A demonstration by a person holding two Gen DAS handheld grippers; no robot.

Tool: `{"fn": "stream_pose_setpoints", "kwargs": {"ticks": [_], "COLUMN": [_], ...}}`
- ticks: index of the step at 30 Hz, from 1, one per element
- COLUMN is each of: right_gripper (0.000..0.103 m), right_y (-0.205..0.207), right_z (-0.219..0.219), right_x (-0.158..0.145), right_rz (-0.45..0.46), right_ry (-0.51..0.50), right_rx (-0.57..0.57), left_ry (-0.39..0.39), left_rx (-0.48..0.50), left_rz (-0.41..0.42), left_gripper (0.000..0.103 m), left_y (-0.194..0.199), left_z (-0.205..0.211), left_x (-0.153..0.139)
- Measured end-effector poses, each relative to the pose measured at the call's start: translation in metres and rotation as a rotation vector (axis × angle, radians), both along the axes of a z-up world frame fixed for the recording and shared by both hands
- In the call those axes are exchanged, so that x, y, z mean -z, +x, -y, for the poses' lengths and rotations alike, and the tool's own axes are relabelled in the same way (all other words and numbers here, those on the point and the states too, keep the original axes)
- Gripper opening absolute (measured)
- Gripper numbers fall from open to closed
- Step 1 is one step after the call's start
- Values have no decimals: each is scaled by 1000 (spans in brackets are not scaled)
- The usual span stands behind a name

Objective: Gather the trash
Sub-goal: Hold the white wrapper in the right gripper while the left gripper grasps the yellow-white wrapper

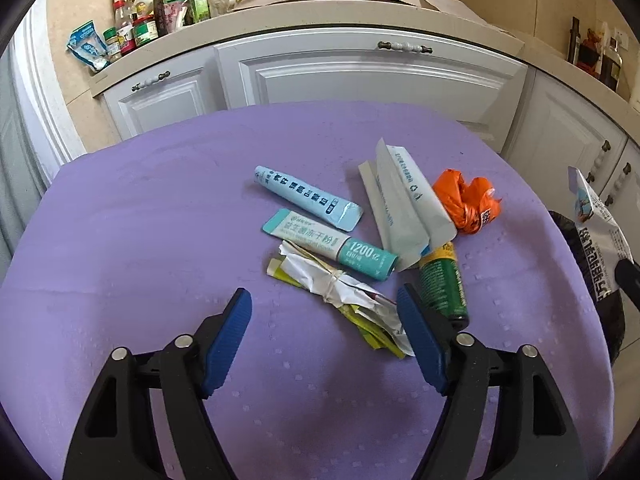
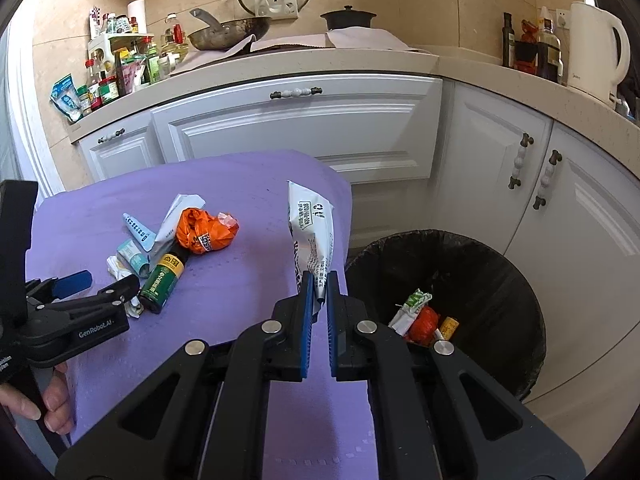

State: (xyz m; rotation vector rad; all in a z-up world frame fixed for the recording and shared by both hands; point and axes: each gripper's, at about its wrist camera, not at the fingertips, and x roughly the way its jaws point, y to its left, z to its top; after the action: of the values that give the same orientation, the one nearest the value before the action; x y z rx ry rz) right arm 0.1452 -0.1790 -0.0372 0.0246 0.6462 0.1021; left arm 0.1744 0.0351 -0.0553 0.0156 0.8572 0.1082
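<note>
A few scraps already sat in the black-lined round bin [image 2: 492, 264]. My right gripper [image 2: 318, 292] was clamped on a white printed sachet [image 2: 310, 228]; my left gripper [image 1: 324, 312] hung wide open and empty. Six items were left on the purple-covered tabletop [image 1: 140, 220].

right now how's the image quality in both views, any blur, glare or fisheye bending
Left wrist view: sharp, even daylight; the cabinet fronts bow strongly, corners go black, and the left gripper casts a soft shadow on the purple cloth. Right wrist view: also sharp, print readable on the white packet; mild glare on the kettle, and the bin interior is dim.
</note>
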Motion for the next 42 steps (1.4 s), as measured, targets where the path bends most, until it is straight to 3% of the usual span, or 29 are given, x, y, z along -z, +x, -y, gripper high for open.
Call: {"fn": "stream_pose_setpoints", "kwargs": {"ticks": [9,13,23,34,42], "right_gripper": [7,7,7,7,7], "right_y": [-2,-2,-2,-1,-1], "right_z": [-4,-6,-3,-2,-4], "right_x": [1,0,1,3,3], "right_rz": [2,3,-2,-5,-5], "right_ry": [9,8,13,22,25], "right_rx": [-13,-17,-8,-15,-22], "left_ry": [44,11,-62,-39,-16], "left_rx": [4,-20,24,2,-19], "left_rz": [-18,-14,14,-15,-54], "left_gripper": [75,75,76,77,77], "left_y": [-26,-32,-18,6,-8], "left_z": [-17,-26,-4,2,-13], "left_x": [-1,-4,-13,0,9]}}
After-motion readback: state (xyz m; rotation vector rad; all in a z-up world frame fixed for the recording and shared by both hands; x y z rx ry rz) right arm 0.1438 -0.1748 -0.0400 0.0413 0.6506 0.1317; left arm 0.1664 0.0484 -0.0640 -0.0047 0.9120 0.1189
